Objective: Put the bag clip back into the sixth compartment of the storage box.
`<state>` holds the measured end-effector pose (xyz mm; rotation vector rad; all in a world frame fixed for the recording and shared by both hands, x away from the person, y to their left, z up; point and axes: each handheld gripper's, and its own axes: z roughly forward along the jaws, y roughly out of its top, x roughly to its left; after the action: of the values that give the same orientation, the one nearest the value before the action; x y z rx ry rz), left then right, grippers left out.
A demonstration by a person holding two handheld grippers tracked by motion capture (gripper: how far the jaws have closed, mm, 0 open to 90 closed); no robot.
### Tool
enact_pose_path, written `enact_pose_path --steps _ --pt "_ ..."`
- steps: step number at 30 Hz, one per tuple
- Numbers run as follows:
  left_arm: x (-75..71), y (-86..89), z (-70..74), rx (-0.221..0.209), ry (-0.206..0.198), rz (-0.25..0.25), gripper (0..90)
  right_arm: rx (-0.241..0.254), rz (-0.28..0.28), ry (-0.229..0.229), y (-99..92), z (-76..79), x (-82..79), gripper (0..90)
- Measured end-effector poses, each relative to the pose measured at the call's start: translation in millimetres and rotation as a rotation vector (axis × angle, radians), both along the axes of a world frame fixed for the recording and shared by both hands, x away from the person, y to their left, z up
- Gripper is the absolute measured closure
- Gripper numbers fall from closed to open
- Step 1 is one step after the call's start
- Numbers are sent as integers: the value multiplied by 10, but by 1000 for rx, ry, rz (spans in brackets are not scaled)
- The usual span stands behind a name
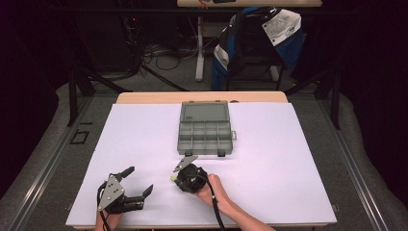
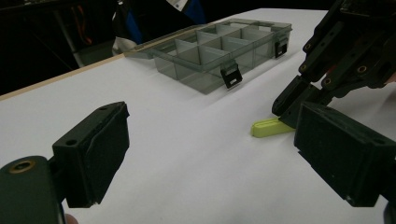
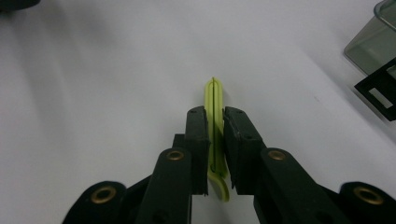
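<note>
A thin yellow-green plastic piece (image 3: 213, 95) lies on edge on the white sheet, near the front middle of the table. My right gripper (image 3: 214, 128) is shut on it, pads pressing both flat sides, one end sticking out beyond the jaws. From above, the piece (image 1: 172, 178) pokes out left of the right gripper (image 1: 176, 179). In the left gripper view the piece (image 2: 265, 127) touches the sheet under the right gripper (image 2: 286, 112). My left gripper (image 1: 140, 179) rests at the front left, open, nothing between its jaws (image 2: 215, 154).
An open grey compartment box (image 1: 205, 153) stands at the table's middle, lid laid back, two black latches facing me; its wall (image 2: 187, 74) and corner (image 3: 373, 42) show in the gripper views. White sheet (image 1: 288, 183) covers the table. A chair with a blue jacket (image 1: 260, 38) stands beyond.
</note>
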<state>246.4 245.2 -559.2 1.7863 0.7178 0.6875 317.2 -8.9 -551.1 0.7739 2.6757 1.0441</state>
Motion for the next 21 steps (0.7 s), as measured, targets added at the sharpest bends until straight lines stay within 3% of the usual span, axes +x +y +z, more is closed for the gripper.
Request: enact_pose_path --steps 8,21 --pt "-9 -3 7 0 0 -6 104 31 -16 -4 -90 43 1 804" --pt "-5 -6 5 1 0 -8 104 63 -58 -23 -402 159 -25 805"
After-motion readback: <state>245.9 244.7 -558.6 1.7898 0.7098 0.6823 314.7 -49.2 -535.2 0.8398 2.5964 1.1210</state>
